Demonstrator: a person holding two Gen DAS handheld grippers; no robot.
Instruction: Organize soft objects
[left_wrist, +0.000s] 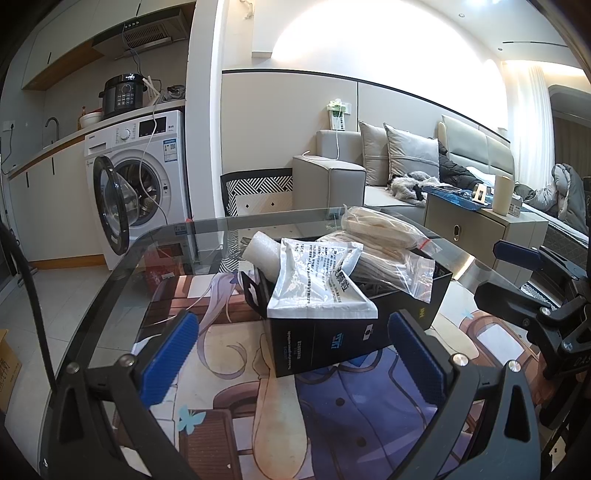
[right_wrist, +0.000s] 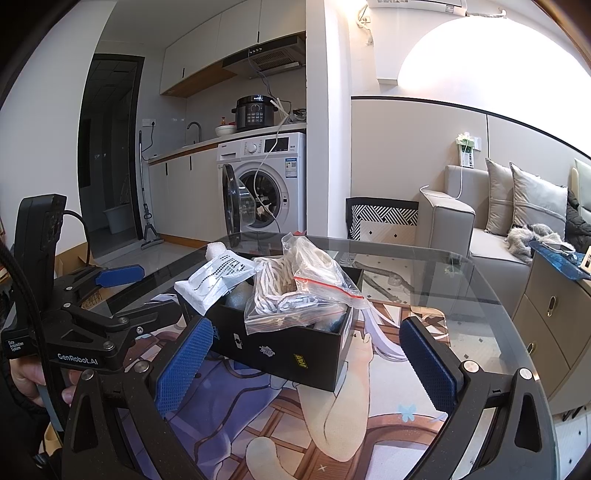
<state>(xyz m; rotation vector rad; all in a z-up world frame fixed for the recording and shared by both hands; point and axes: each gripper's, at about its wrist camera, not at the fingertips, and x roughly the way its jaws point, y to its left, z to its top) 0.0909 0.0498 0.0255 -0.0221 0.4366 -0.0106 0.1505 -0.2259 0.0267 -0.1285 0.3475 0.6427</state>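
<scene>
Soft packages fill a black box (left_wrist: 354, 328) standing on a round glass tabletop (left_wrist: 122, 280) laid over an illustrated mat. From the left wrist view, a white printed pouch (left_wrist: 317, 280) drapes over the box's near corner, a roll of white foam (left_wrist: 264, 254) rises behind it, and clear zip bags of pale cord (left_wrist: 384, 236) lie stacked toward the far side. The right wrist view turns the box (right_wrist: 288, 347) to another face, showing small logos on its side and grey foam tucked inside under a zip bag of cord (right_wrist: 295, 291) with a red seal; the white pouch (right_wrist: 214, 280) hangs off the left end.

Both grippers hover above the tabletop short of the box, holding nothing. The left gripper (left_wrist: 293, 354) has its blue-padded fingers (left_wrist: 168, 354) spread wide; the right gripper (right_wrist: 308, 365) likewise has its fingers (right_wrist: 183, 369) parted. Only the right wrist view shows a person's hand (right_wrist: 27, 376) on the left gripper's handle. Only the left wrist view takes in the bed (left_wrist: 554, 195) beyond the sofa (left_wrist: 343, 173); a washing machine (right_wrist: 266, 177) with its door ajar appears in both.
</scene>
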